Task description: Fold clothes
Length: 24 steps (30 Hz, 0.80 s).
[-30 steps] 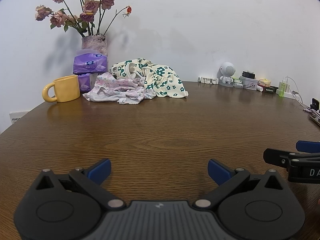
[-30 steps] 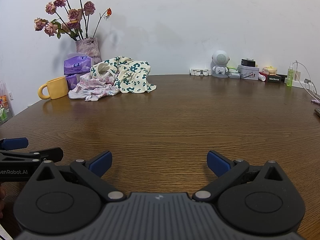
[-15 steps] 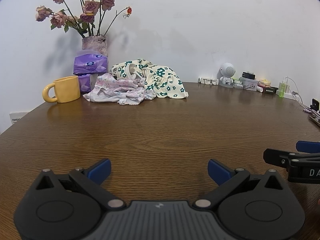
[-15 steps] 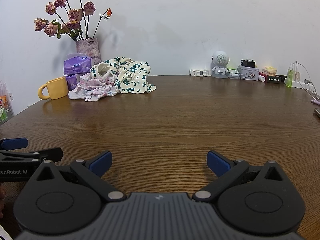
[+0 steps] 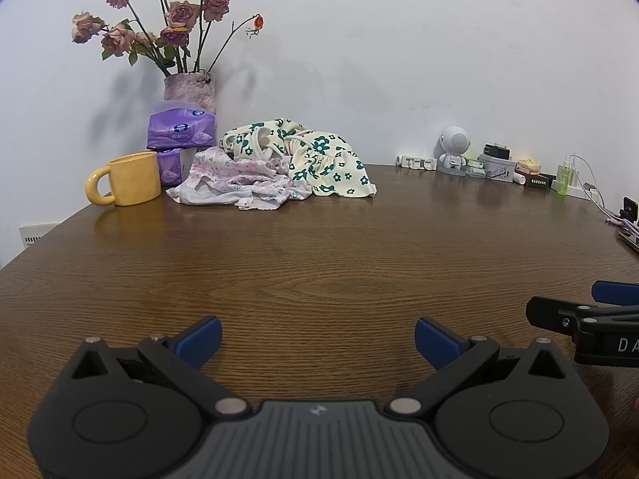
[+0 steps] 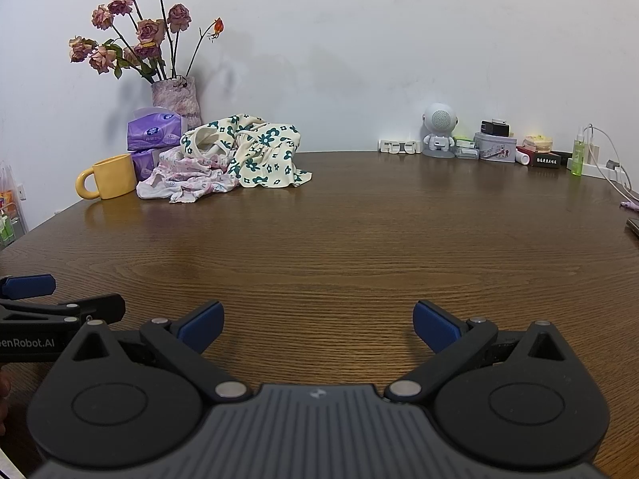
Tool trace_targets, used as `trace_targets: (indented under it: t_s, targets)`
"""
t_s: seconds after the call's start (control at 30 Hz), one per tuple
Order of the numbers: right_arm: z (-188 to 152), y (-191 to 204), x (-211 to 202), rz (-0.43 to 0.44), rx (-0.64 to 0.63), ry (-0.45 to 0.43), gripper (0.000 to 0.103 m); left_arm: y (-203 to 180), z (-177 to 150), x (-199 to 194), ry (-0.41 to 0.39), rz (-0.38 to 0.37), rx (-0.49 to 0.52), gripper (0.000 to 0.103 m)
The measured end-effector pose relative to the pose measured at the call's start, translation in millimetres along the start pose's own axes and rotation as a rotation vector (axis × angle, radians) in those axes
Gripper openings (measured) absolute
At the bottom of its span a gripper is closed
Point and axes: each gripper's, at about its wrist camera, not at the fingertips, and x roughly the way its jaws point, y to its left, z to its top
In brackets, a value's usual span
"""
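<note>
Two crumpled garments lie in a heap at the far left of the wooden table (image 5: pixel 319 271): a cream one with green flowers (image 5: pixel 319 159) (image 6: pixel 259 151) and a pale pink floral one (image 5: pixel 239 183) (image 6: pixel 187 179) in front of it. My left gripper (image 5: pixel 317 339) hovers low over the near part of the table, open, nothing between its blue pads. My right gripper (image 6: pixel 317 321) is beside it, also open and empty. Each gripper shows at the edge of the other's view. Both are far from the clothes.
A yellow mug (image 5: pixel 127 177), purple tissue packs (image 5: pixel 181 129) and a vase of dried roses (image 5: pixel 191 88) stand left of the clothes. A white robot figure (image 6: pixel 439 129), small boxes, a green bottle (image 6: pixel 577 155) and cables line the back right. A phone (image 6: pixel 633 225) lies at the right edge.
</note>
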Motion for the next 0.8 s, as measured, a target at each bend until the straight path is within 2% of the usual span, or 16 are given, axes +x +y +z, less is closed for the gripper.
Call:
trace_targets:
  t_s: [0.43,0.53,0.67,0.8]
  targets:
    - [-0.3,-0.4,0.1,0.000,-0.001,-0.001,0.103,0.0,0.1,-0.4,-0.002,-0.001,-0.001,0.103]
    - [-0.3,-0.3,0.5,0.001,-0.001,0.002,0.103,-0.7,2.6,1.7,0.018,-0.005,0.006,0.103]
    - [3.7,-3.8,5.8,0.033,0.007,0.040,0.103,-1.1,14.4,2.6,0.034,-0.044,0.021,0.103]
    - [19.5,-9.4,12.5,0.100,0.019,0.071,0.103,0.4,37.8,6.2,0.022,-0.067,0.030,0.103]
